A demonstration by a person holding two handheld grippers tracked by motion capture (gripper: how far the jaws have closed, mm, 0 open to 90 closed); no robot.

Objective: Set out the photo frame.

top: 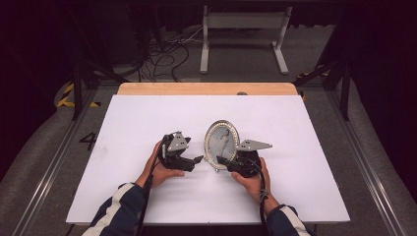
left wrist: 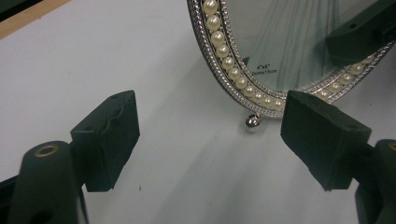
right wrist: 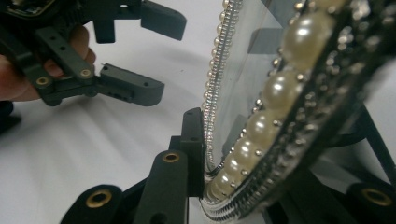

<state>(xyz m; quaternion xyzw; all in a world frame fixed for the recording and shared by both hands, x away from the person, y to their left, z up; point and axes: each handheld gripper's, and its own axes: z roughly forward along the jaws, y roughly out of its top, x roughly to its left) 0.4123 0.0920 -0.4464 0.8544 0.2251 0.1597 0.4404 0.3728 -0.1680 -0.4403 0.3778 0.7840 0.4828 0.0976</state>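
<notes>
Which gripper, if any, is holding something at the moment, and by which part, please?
The right gripper clamps the oval pearl-rimmed picture frame by its lower rim, fingers on front and back. The left gripper is open beside it, holding nothing.

Only a couple of readable bits here. The paper insert behind the glass of the oval frame (left wrist: pixel 280 42) has a small black size label at about 6 o'clock: "4"x6"", with a second line under it, probably "10cmx15cm" but too blurry to swear by. The floor (top: pixel 59 147) left of the table has a big "4" (top: pixel 88 141) painted on it.
</notes>
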